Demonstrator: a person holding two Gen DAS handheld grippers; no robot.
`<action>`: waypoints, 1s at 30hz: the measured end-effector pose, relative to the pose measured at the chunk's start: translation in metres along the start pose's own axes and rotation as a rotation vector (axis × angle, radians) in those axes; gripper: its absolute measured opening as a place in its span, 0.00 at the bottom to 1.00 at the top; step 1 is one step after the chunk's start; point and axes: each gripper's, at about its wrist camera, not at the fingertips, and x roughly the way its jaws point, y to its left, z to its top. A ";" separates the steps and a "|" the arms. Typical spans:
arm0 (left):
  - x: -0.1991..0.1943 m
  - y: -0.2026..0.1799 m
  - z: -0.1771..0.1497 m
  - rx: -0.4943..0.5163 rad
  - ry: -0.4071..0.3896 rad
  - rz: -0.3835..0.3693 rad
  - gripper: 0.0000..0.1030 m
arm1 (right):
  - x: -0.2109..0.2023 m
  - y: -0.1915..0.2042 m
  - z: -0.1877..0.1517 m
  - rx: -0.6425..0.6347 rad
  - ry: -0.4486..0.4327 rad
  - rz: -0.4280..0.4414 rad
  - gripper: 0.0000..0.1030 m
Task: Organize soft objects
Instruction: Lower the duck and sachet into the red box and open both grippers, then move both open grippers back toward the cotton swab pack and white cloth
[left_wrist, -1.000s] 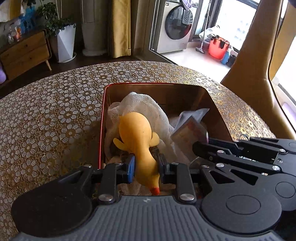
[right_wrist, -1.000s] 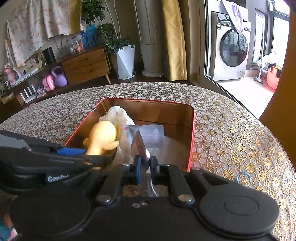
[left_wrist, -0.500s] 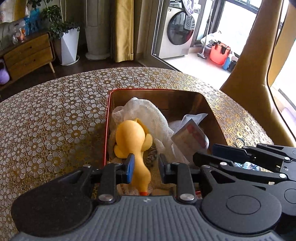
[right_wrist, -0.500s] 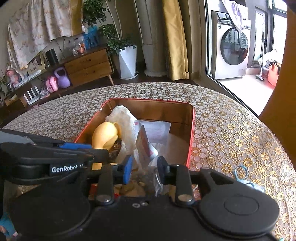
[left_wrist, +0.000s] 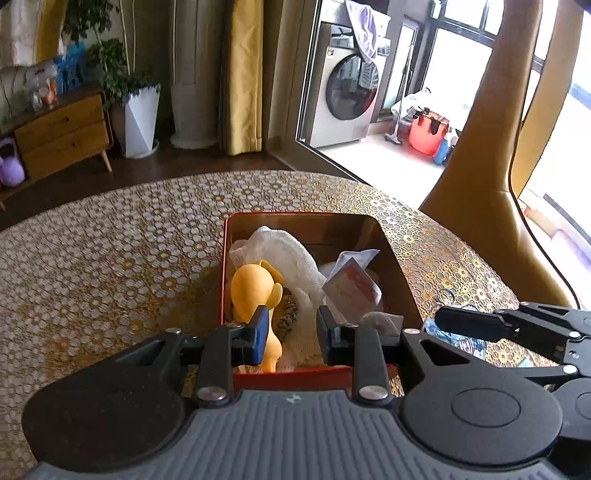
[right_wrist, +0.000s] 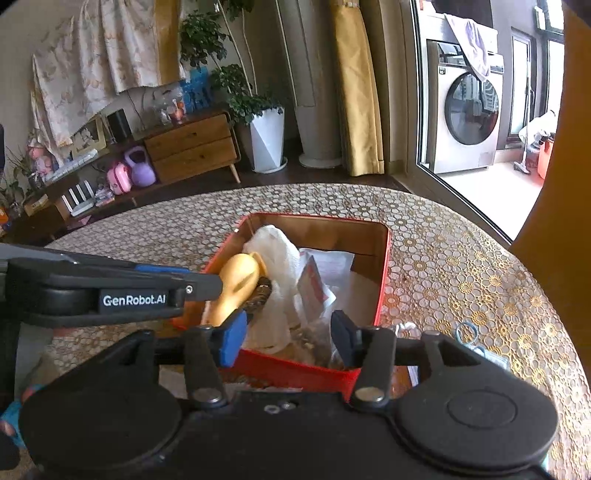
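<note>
A red tin box (left_wrist: 303, 216) with a gold inside stands on the table. In it lie a yellow rubber duck (left_wrist: 253, 288), a white lace cloth (left_wrist: 280, 251) and a clear packet with a red-and-white label (left_wrist: 351, 284). My left gripper (left_wrist: 291, 338) hovers over the box's near edge, open, with nothing between its pads; the duck lies behind its left finger. My right gripper (right_wrist: 288, 339) is beside it with its jaws opening. The packet (right_wrist: 314, 291) and the cloth (right_wrist: 277, 251) sit below the gap, not pressed by the pads.
The round table (left_wrist: 110, 258) carries a gold lace-pattern cover. A blue hair tie (right_wrist: 465, 330) and small blue-and-clear items (left_wrist: 443, 332) lie right of the box. A tan chair back (left_wrist: 480, 166) rises at the far right edge.
Both grippers drew back and up from the box. The right jaws spread and let go of the packet, which stays in the box. The duck no longer sits between the left pads.
</note>
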 end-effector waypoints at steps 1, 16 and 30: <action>-0.005 -0.002 -0.001 0.007 -0.003 0.001 0.26 | -0.005 0.001 -0.001 0.002 -0.005 0.001 0.50; -0.093 -0.015 -0.033 0.075 -0.094 -0.051 0.73 | -0.081 0.015 -0.028 0.011 -0.070 -0.004 0.58; -0.164 -0.021 -0.075 0.115 -0.112 -0.117 0.82 | -0.145 0.028 -0.066 0.008 -0.119 -0.017 0.72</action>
